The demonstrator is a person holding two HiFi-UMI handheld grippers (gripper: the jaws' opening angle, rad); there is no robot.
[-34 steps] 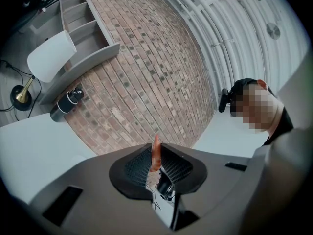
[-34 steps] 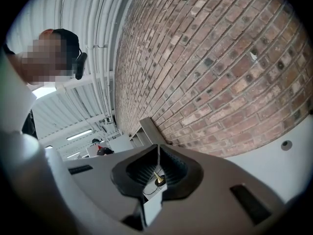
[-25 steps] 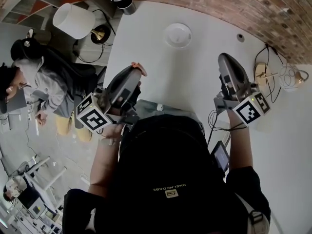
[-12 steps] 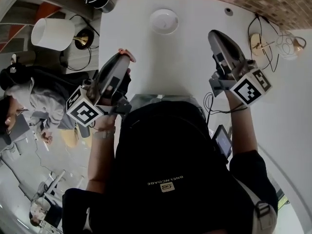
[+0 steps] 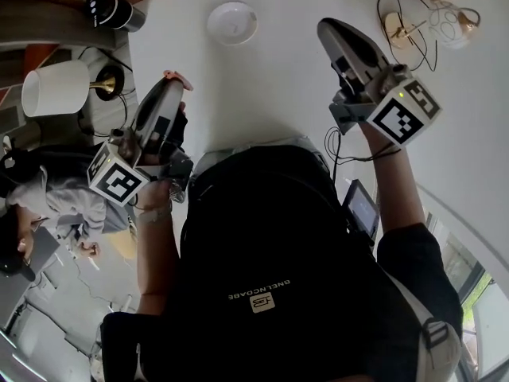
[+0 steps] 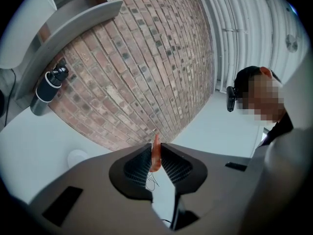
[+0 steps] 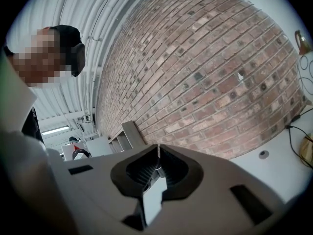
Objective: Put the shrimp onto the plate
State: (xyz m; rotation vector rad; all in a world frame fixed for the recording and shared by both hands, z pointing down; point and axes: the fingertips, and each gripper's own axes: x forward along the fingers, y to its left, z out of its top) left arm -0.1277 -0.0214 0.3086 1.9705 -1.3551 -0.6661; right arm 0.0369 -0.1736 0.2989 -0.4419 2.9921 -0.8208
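1. Left hand-held gripper: jaws clamped on the shrimp. The shrimp stands upright between the pads, its pink tip protruding past the jaw ends. This hand-held gripper is held in the air at the left edge of the table.

2. Right hand-held gripper: jaws closed together with nothing between them. It is raised over the right half of the table, well apart from the left one.

3. Plate: white and round, near the far edge of the table, close under the brick wall. It lies between the lines of the two hand-held grippers and ahead of both. From the left gripper view it shows only as a pale disc low at the left.

4. Open room: the white surface from the hand-held grippers to the plate is bare. Cables are confined to the far right corner. A black cylinder stands at the far left corner, and a white-shaded lamp stands off the left edge.

5. Hidden or unclear: the wearer's dark torso covers the table's near edge. From the head view, the right hand-held gripper's own body covers its jaw tips. The plate's inside is too small to inspect.
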